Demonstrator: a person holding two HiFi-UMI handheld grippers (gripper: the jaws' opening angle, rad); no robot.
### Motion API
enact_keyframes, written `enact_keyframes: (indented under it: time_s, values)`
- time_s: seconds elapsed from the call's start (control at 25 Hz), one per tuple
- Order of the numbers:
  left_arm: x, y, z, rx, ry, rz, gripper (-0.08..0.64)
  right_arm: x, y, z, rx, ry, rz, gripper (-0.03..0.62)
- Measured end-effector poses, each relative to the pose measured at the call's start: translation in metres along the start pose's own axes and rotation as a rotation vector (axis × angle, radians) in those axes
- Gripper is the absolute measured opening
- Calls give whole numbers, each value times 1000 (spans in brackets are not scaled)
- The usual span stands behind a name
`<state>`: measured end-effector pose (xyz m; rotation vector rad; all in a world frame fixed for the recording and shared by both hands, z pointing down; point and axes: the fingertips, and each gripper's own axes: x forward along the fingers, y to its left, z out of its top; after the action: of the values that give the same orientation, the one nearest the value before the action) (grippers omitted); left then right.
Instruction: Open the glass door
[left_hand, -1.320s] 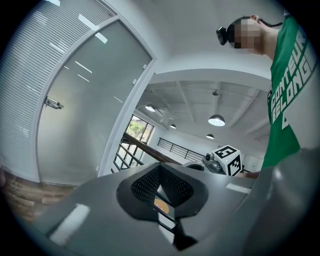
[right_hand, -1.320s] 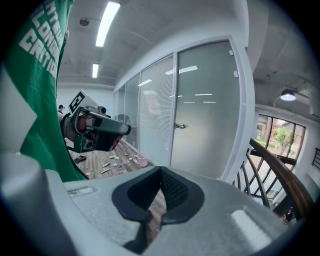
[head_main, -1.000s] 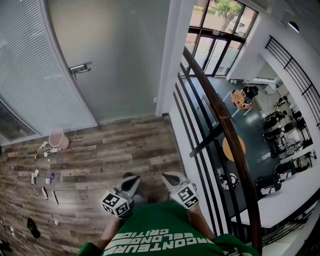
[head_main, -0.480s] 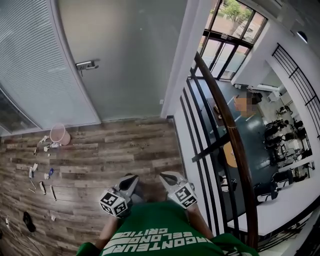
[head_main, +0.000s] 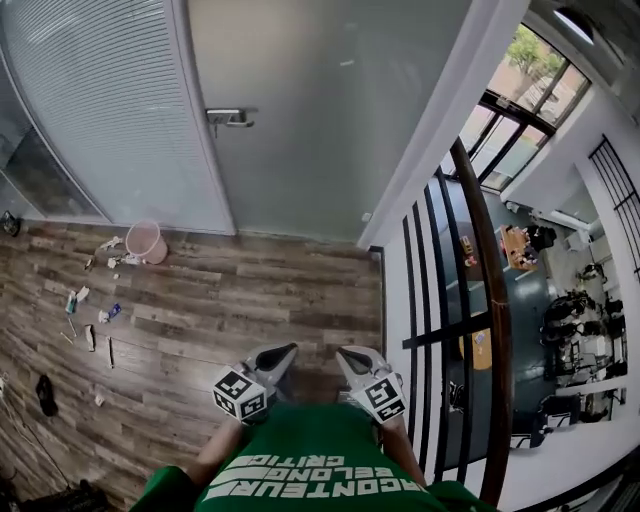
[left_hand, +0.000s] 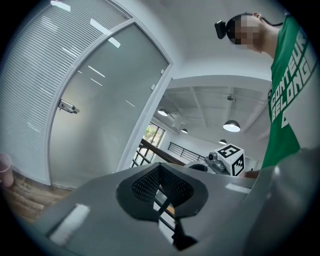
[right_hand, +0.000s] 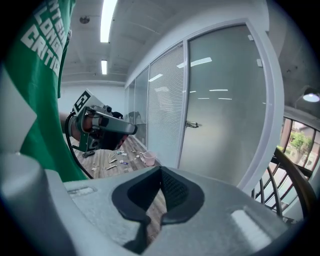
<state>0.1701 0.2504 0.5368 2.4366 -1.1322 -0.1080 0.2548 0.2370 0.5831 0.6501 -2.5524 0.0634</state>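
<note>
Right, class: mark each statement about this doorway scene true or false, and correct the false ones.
1. The left gripper grips the door handle. False: it is close to the person's body, far from the handle, with its fingers shut on nothing.
2. A pink bin stands on the floor. True.
3. The right gripper holds a cup. False: its fingers are shut and empty.
4. A railing runs along the person's right. True.
</note>
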Motion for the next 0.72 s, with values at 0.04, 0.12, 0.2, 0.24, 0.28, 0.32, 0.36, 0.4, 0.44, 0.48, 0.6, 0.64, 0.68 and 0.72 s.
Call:
enact_keyframes:
  time_s: [0.04, 0.12, 0.2, 0.24, 0.28, 0.32, 0.36, 0.4, 0.44, 0.48, 0.6, 0.64, 0.68, 0.72]
  values:
    - [-1, 6, 4, 0, -7, 14, 17, 5, -2, 2, -6, 1, 12, -9]
    - [-3, 18, 11, -4, -22, 48, 17, 17, -5, 8, -20, 1, 41, -8]
    - [-7, 30, 12, -17, -37, 83, 17, 28, -7, 12, -34, 2, 68, -9]
    - [-9, 35, 13, -25, -43, 99, 17, 33, -8, 14, -41, 3, 80, -9]
    - [-10, 41, 14, -32, -48, 113, 17, 38, -10, 16, -48, 4, 92, -9]
    - [-10, 46, 16, -37, -52, 125, 17, 44, -12, 20, -56, 6, 103, -8]
    - [-10, 51, 19, -41, -55, 135, 17, 49, -15, 24, -62, 6, 112, -9]
    - [-9, 55, 22, -42, -56, 141, 17, 54, -18, 28, -67, 6, 120, -8]
    - [-8, 59, 25, -43, -56, 146, 17, 59, -21, 32, -69, 4, 124, -9]
    - [-8, 63, 28, -42, -56, 148, 17, 63, -24, 35, -70, 1, 126, -9]
    - [-6, 71, 34, -40, -54, 153, 17, 71, -31, 40, -67, 0, 127, -8]
    - [-4, 73, 35, -42, -56, 154, 17, 73, -33, 41, -66, 1, 129, -9]
    - [-2, 76, 37, -48, -60, 153, 17, 74, -36, 42, -65, 1, 130, -9]
    - [1, 79, 40, -55, -67, 151, 17, 75, -40, 43, -64, 1, 130, -9]
